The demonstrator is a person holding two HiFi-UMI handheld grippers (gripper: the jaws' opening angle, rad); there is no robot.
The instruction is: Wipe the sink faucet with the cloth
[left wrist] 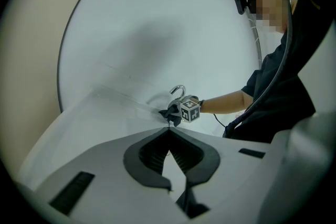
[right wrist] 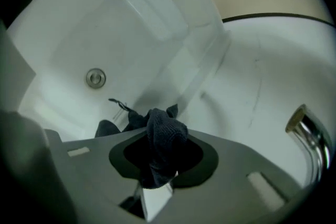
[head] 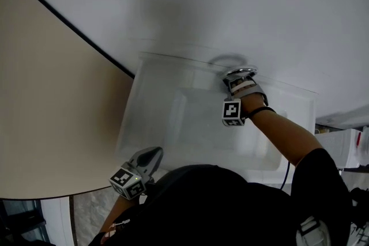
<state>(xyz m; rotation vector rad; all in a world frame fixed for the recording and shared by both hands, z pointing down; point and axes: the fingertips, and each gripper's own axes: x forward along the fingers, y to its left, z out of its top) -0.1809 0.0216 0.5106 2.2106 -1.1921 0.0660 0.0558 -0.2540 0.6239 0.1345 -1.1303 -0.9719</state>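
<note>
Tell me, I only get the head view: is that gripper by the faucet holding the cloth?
Observer: Yes. The right gripper view shows the right gripper pinching a dark cloth.
Operator: Is it rubbing the faucet now?
Observer: No. In that view the shiny faucet sits off to the cloth's right, apart from it.
Operator: And the other gripper?
Observer: The left gripper view shows the left gripper shut, with nothing in it.

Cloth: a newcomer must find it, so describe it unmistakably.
Start at the white sink; the chrome faucet rises at its far rim. Beside the faucet, the right claw grips the cloth, the only dark, knitted thing among white and chrome.
</note>
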